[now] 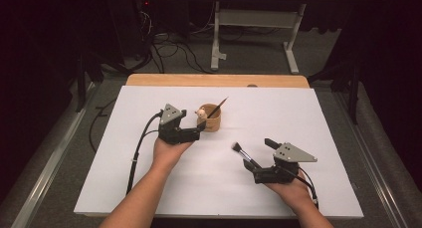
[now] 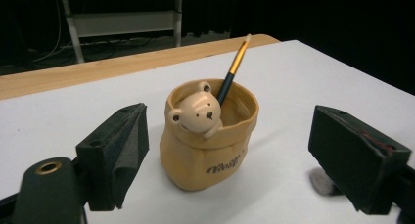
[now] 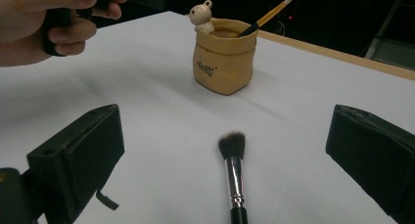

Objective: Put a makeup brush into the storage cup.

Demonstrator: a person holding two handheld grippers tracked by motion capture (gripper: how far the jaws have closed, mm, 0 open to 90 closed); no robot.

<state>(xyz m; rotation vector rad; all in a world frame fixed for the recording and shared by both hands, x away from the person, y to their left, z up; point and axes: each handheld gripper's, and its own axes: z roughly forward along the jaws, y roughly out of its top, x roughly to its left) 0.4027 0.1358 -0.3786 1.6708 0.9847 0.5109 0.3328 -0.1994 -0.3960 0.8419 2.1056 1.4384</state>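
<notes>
A tan bag-shaped pot [image 1: 211, 118] with a small bear head [image 2: 195, 113] on its rim stands on the white sheet [image 1: 308, 123]. A thin black and gold brush [image 2: 233, 68] leans out of it. My left gripper [image 1: 198, 128] is open just left of the pot, its jaws either side of the pot [image 2: 210, 138] and apart from it. A black makeup brush [image 1: 245, 155] with a silver ferrule lies flat on the sheet. My right gripper [image 1: 261, 161] is open around its handle end; the brush [image 3: 233, 174] lies between the wide jaws, untouched.
A wooden table edge [image 1: 214, 80] runs along the back of the sheet. Behind it on the floor stand a white desk frame [image 1: 217, 44] and loose cables [image 1: 169, 51]. The person's left hand [image 3: 44, 23] holds the other gripper.
</notes>
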